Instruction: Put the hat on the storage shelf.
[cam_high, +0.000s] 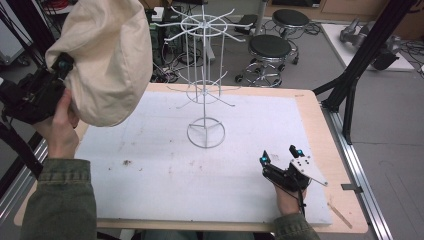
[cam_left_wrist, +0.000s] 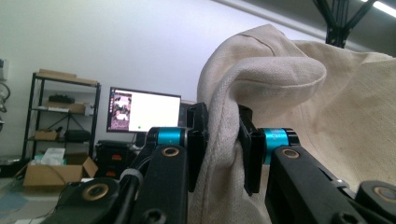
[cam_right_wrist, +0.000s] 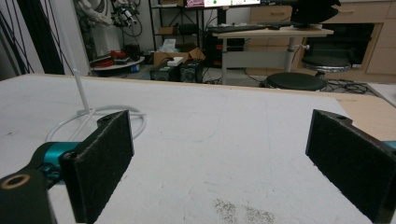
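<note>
While raised, left tool (cam_left_wrist: 223, 148) pinches cloth hat (cam_high: 107, 57).

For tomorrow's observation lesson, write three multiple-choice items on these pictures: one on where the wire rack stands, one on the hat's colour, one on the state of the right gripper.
1. Where does the wire rack stand?
A. on the white mat
B. on the floor
C. on a stool

2. What colour is the hat?
A. black
B. red
C. cream

3. How are the jaws of the right gripper?
A. shut on the hat
B. open and empty
C. shut on the rack

Answers:
1 A: its round foot rests on the white mat that covers the table.
2 C: the cloth is pale cream in the high view and the left gripper view.
3 B: its pads stand wide apart with bare mat between them; the left gripper pinches the hat.
</note>
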